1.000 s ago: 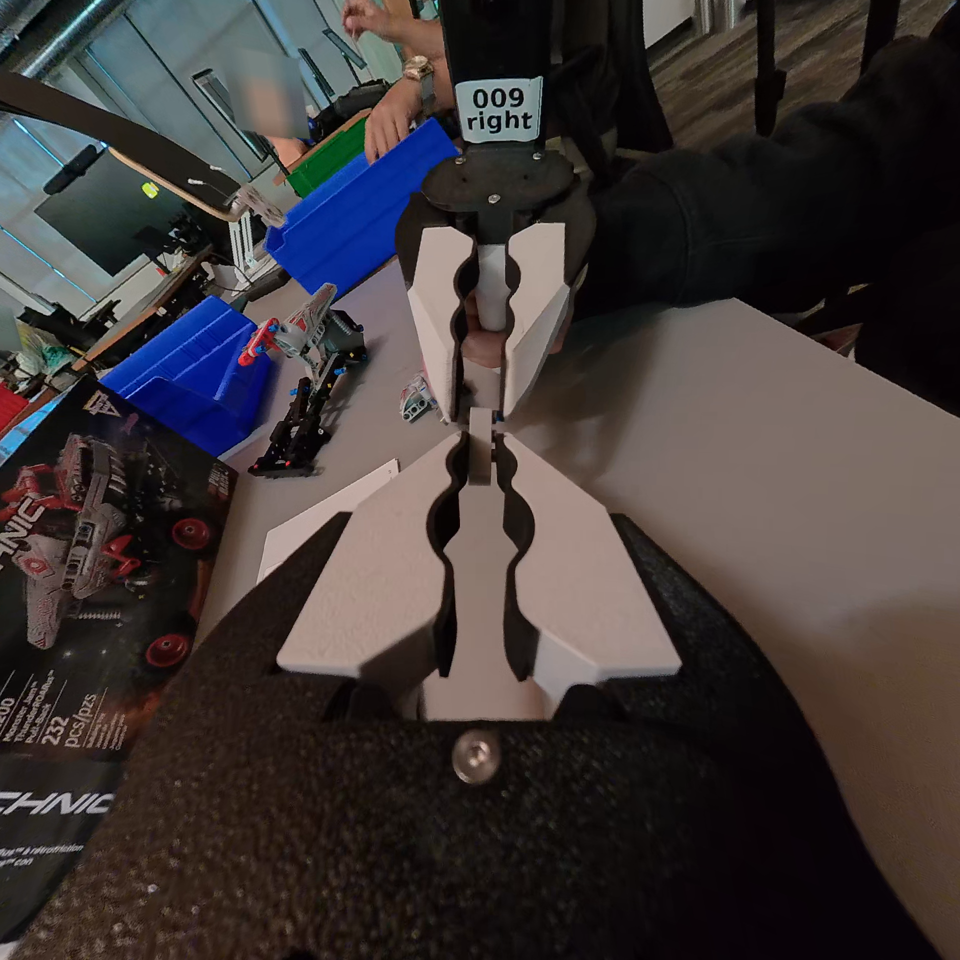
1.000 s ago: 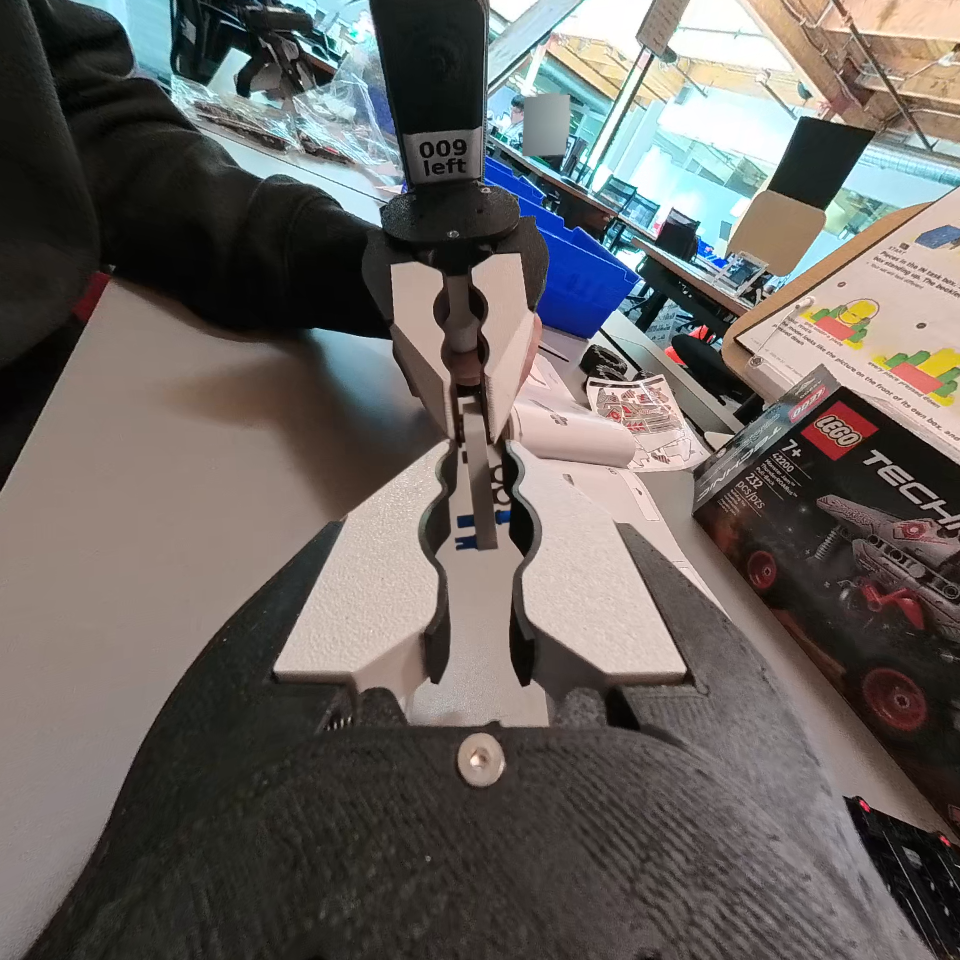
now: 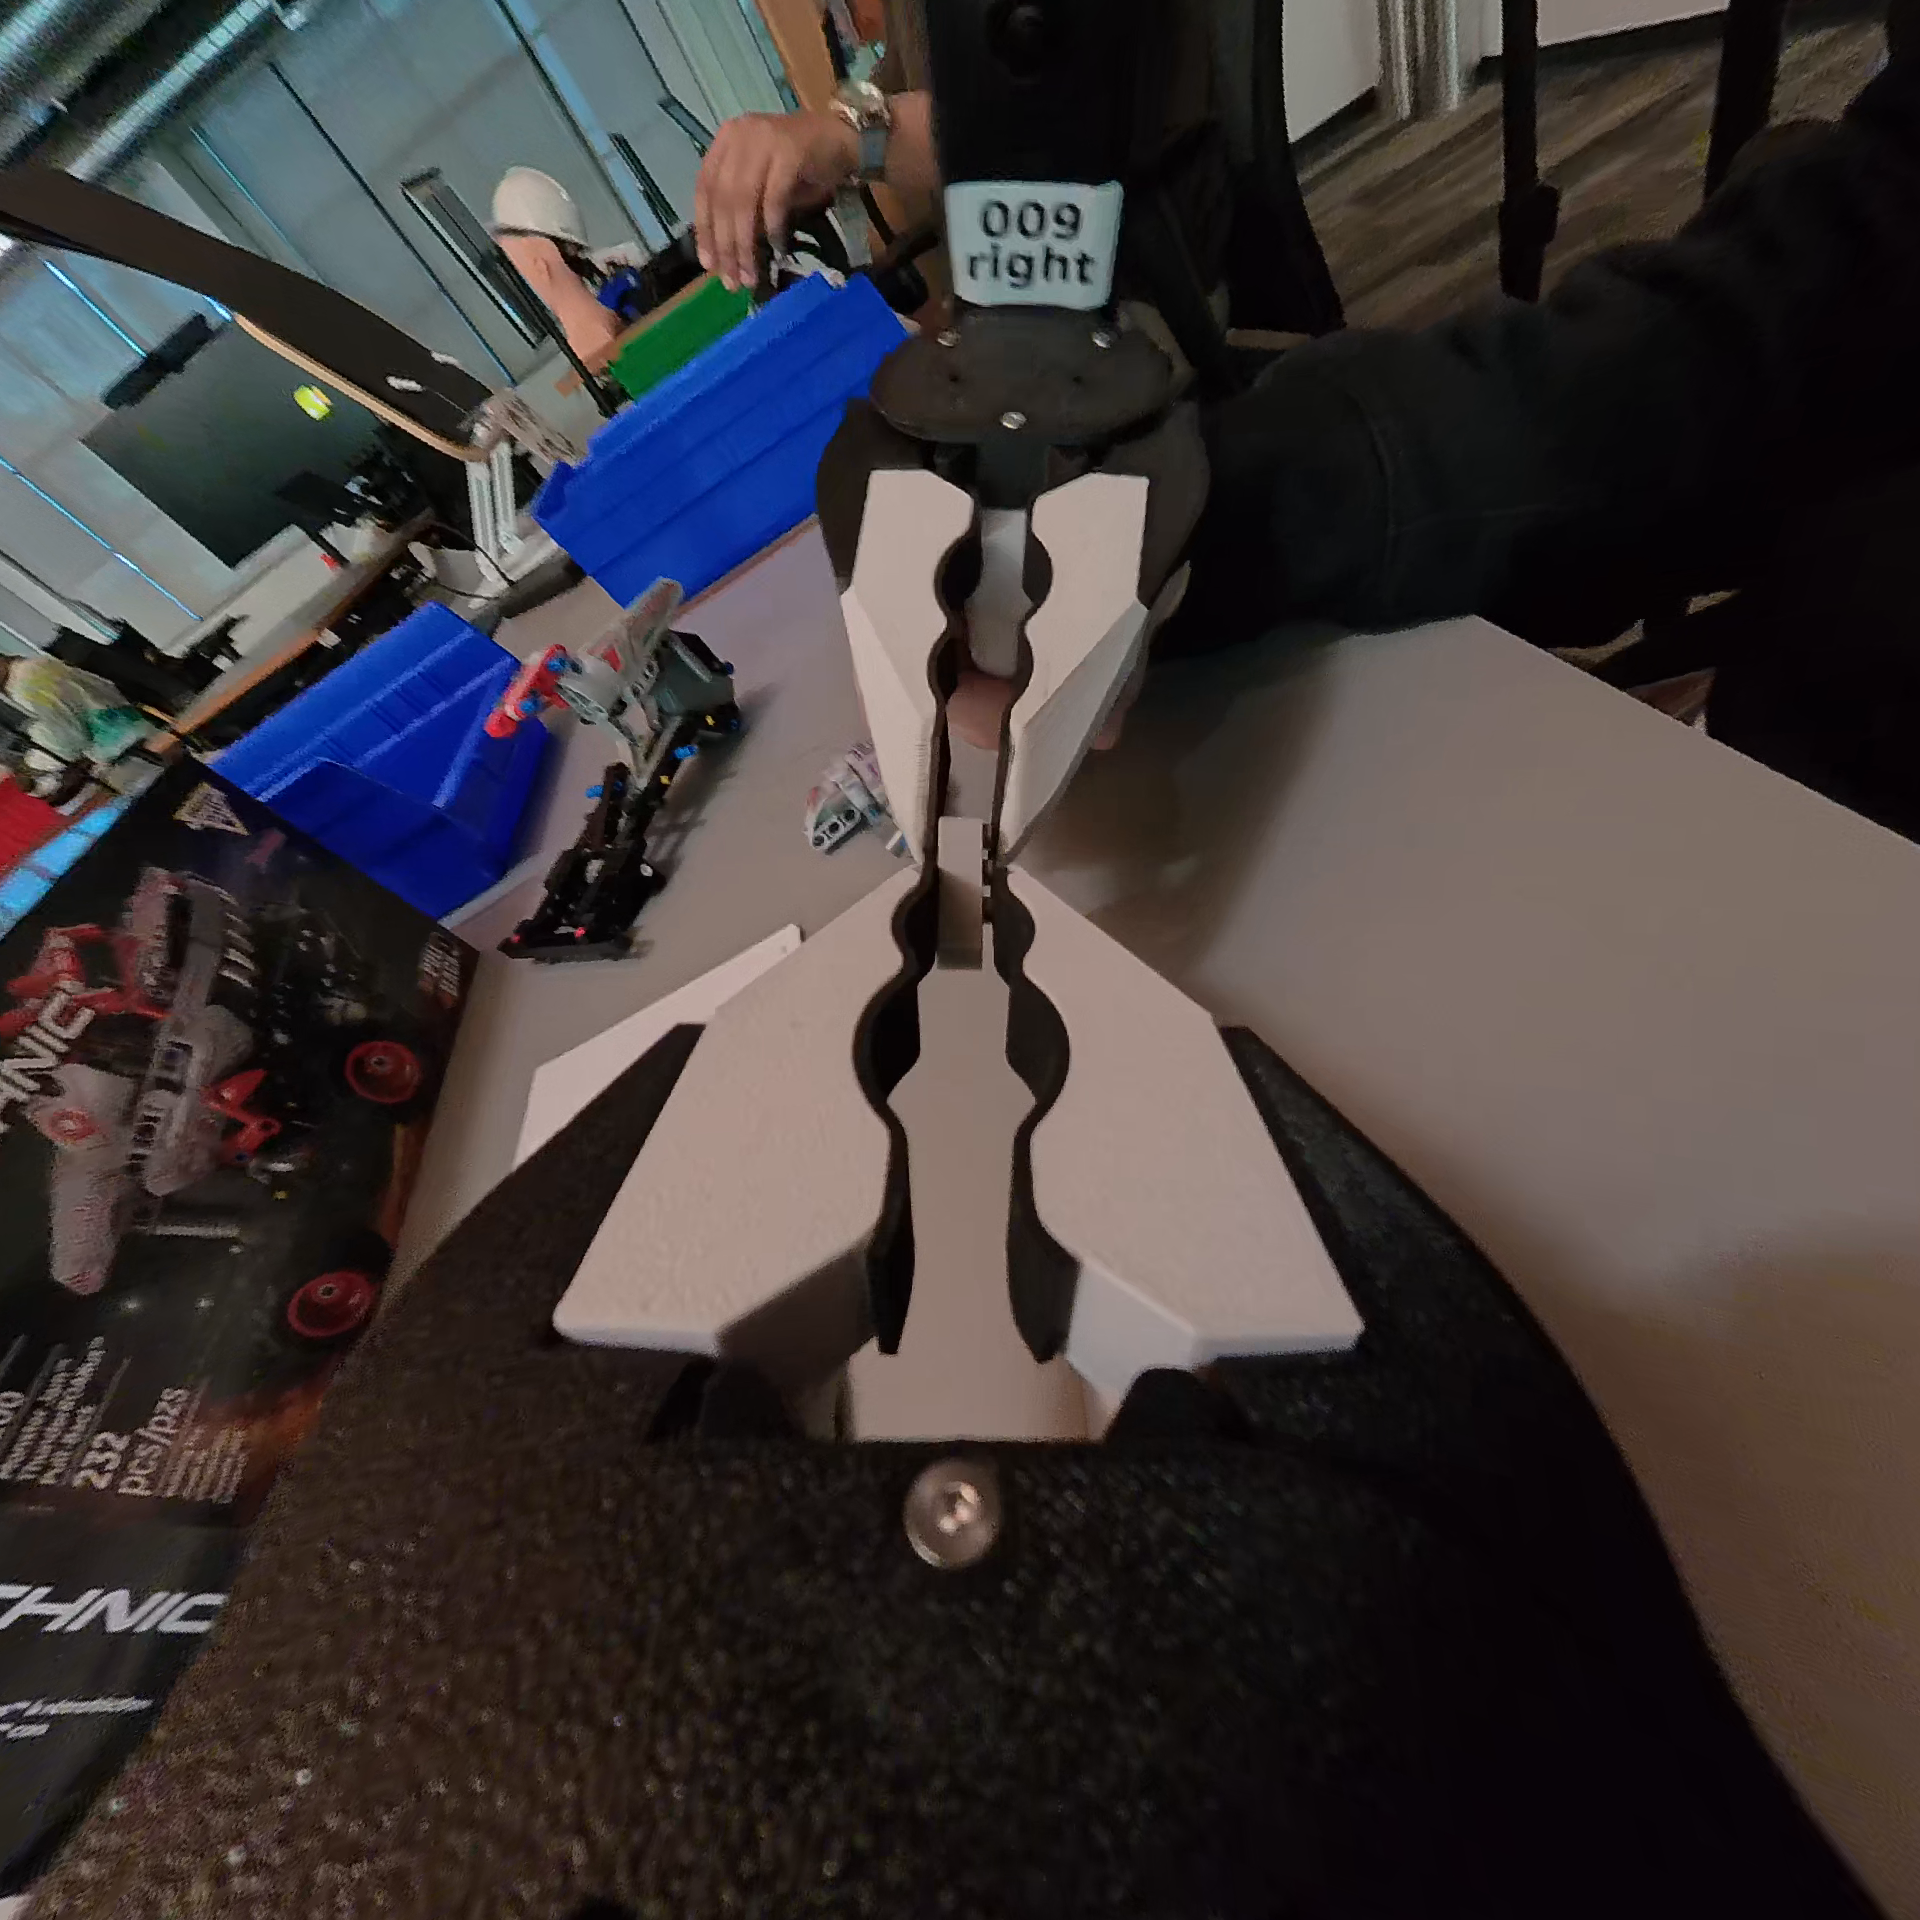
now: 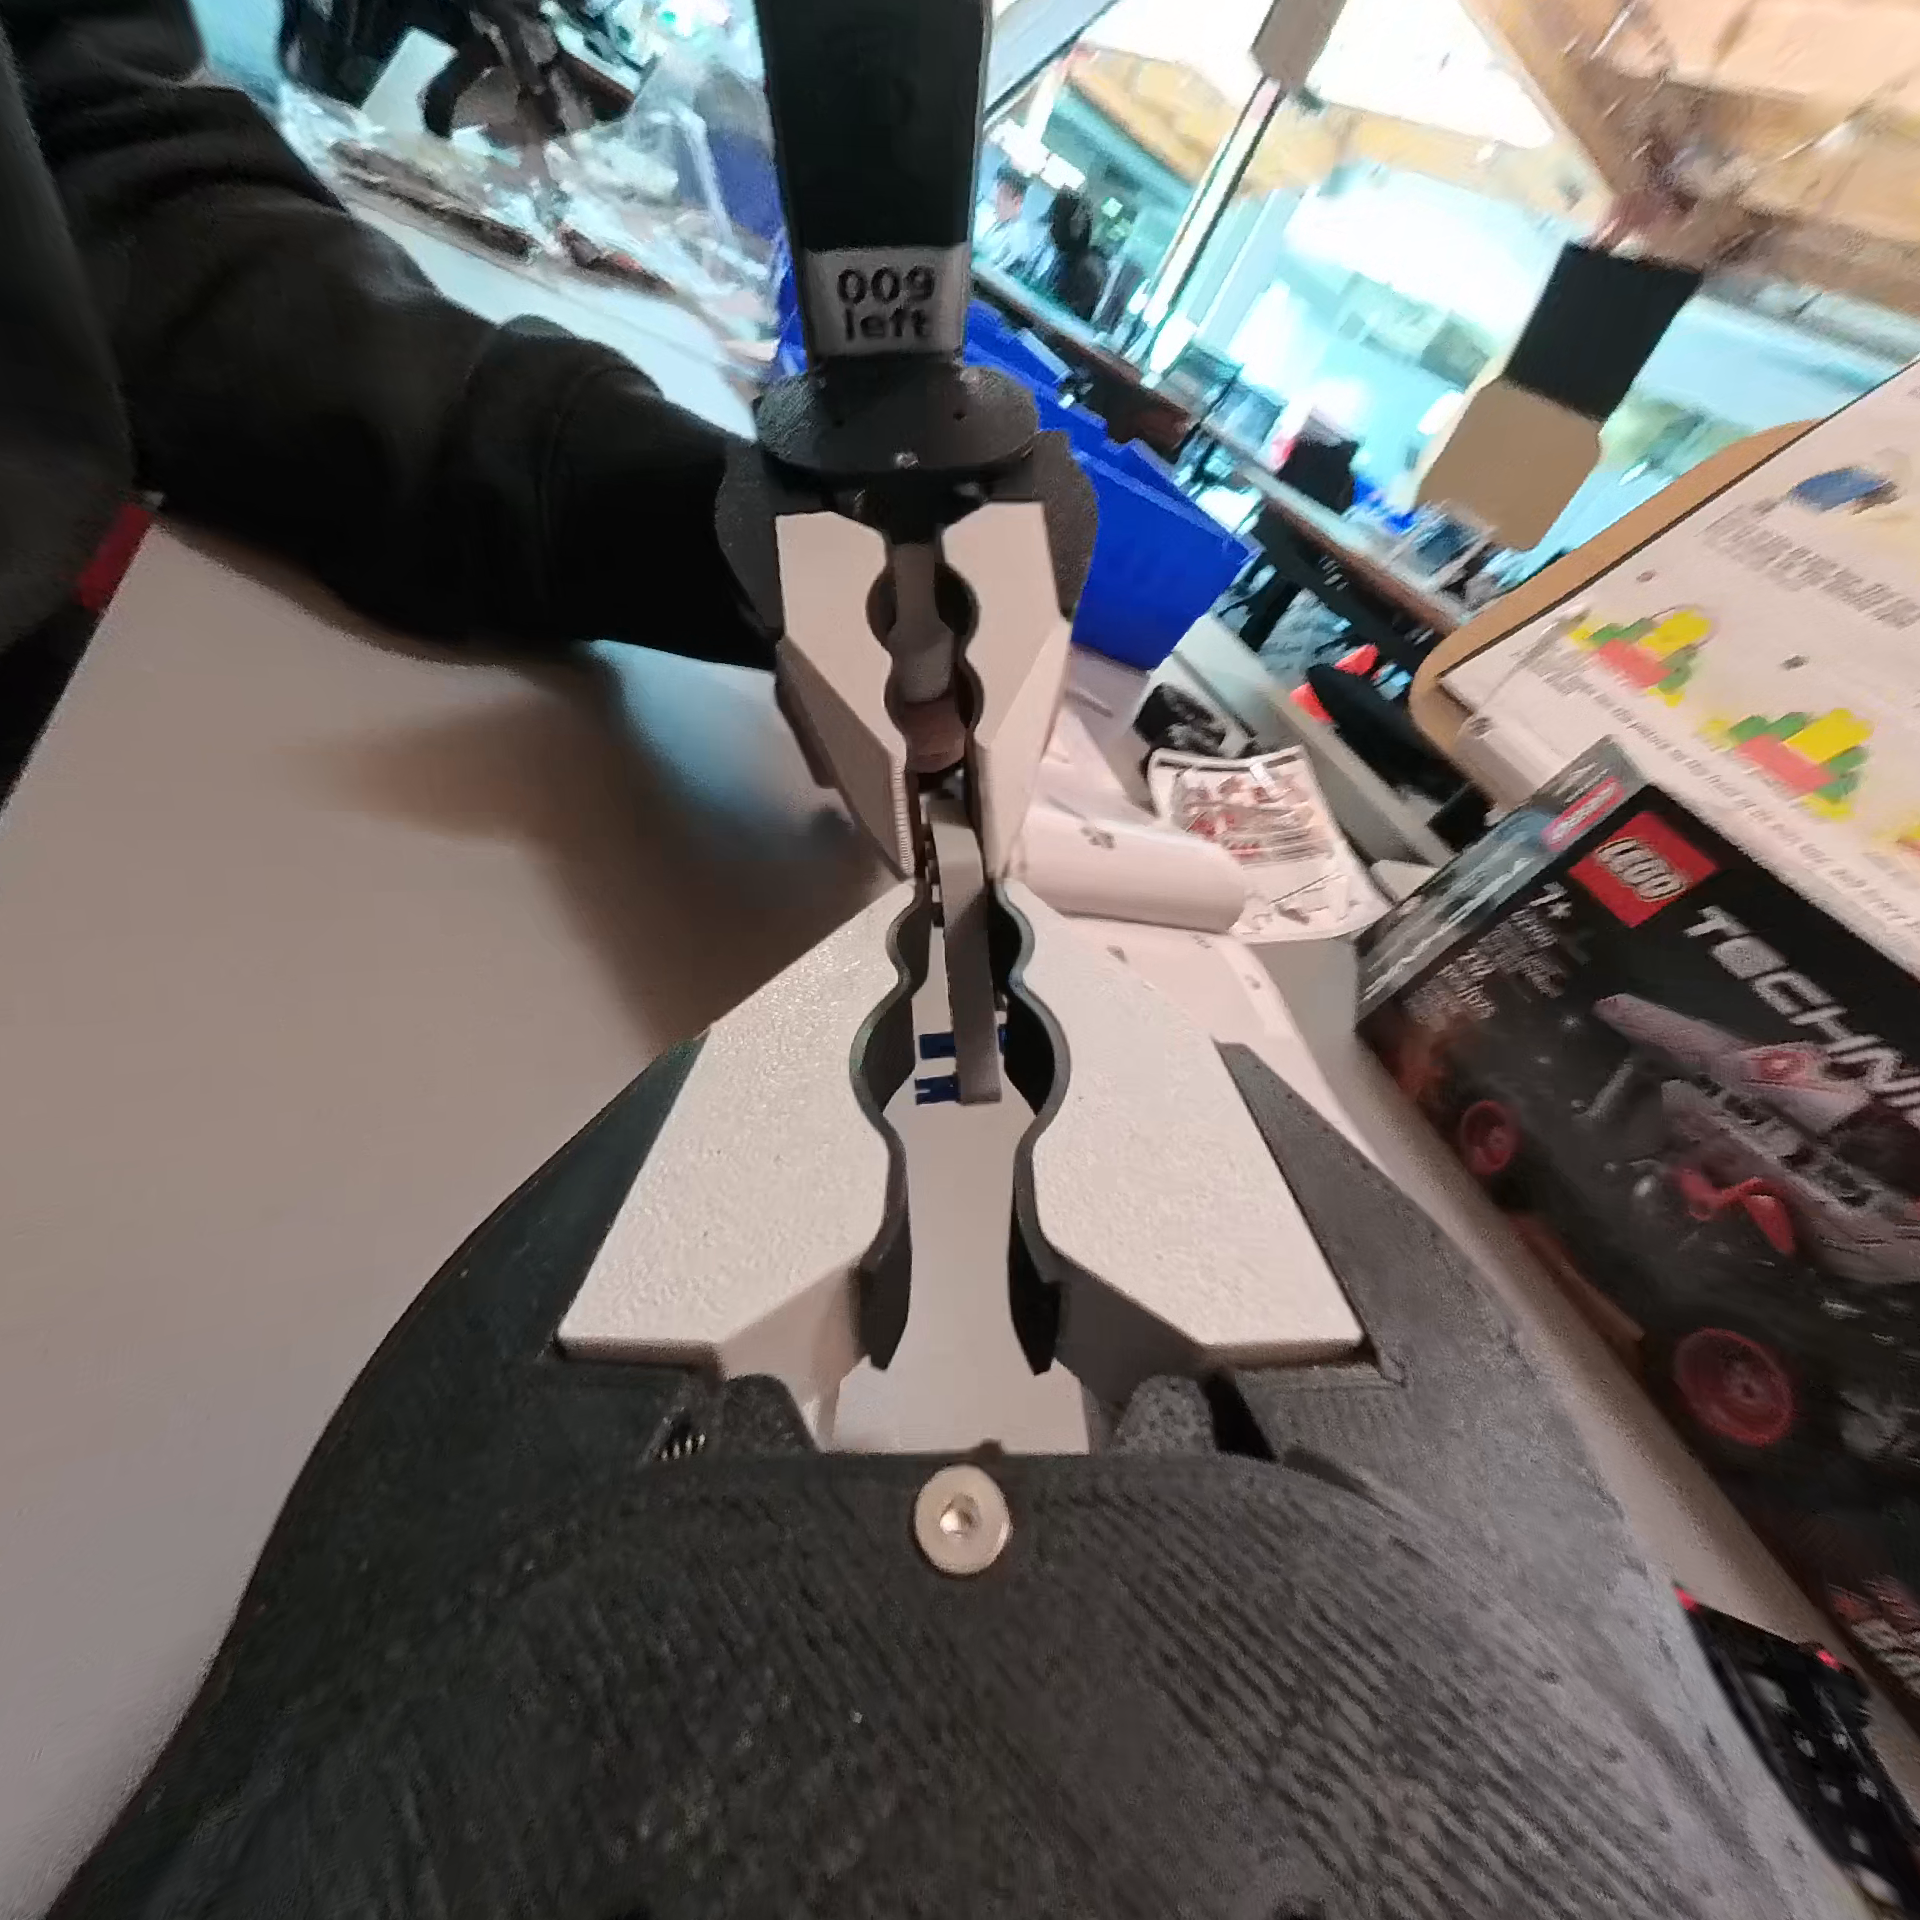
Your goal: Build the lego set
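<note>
A: Grey lego piece (image 4: 971, 977), flat, edge-on: lodged tip to tip between the left claw (image 3: 961, 888) and right claw (image 4: 956, 894), above the pale table (image 3: 1507, 987). Against the frame a second earlier, it sits deeper in the right claw, its blue pins (image 4: 935, 1065) lower in the gap.

B: Entry two: what is obscured?

A: Piece's far end, buried between the opposing tips; the shape cannot be made out. Right wrist view is motion-blurred.

B: Claw states?

A: Both nearly closed, each pinching the lego piece. Left claw grips a light end (image 3: 961, 894); right claw's fingertips (image 4: 1013, 935) squeeze the grey plate.

B: Surroundings?

A: Lego box (image 4: 1704, 1122) beside the right claw; half-built model (image 3: 613, 790) by blue bins (image 3: 395, 727).
</note>
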`<state>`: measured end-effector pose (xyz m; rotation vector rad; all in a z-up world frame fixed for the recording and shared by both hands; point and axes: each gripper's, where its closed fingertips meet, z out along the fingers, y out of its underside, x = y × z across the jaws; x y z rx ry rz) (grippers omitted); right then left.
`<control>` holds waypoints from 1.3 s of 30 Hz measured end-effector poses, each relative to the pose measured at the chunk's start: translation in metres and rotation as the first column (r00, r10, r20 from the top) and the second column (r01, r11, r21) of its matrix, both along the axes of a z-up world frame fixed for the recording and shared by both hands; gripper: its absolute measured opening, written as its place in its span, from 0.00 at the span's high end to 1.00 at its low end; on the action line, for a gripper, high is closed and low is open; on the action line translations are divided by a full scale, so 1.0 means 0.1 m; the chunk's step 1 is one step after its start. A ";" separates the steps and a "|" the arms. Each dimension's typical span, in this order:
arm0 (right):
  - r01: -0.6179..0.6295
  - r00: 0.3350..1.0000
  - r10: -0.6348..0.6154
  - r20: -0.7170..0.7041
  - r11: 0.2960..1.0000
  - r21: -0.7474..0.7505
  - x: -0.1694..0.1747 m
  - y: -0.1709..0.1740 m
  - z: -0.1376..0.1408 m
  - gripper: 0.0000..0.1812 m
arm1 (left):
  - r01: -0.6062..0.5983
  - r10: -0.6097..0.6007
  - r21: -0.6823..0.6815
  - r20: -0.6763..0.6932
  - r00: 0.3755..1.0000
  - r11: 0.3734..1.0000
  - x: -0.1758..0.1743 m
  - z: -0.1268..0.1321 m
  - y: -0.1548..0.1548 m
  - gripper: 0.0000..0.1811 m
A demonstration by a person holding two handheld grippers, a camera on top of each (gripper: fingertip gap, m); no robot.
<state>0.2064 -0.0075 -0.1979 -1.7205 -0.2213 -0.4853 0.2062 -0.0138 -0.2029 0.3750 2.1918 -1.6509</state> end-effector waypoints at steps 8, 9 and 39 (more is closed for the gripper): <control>0.032 0.997 -0.031 0.066 0.999 -0.011 0.03 -0.03 -0.03 0.86 | 0.040 -0.038 -0.026 0.071 0.997 0.999 -0.09 0.13 0.02 0.96; 0.033 0.997 -0.033 0.069 0.999 -0.003 0.03 -0.03 -0.01 0.86 | 0.040 -0.038 -0.022 0.090 0.995 0.999 -0.10 0.14 0.02 0.96; 0.204 0.913 -0.187 0.362 0.979 -0.011 0.18 -0.07 0.07 0.86 | -0.104 0.106 0.025 -0.290 0.951 0.994 0.15 0.05 0.19 0.80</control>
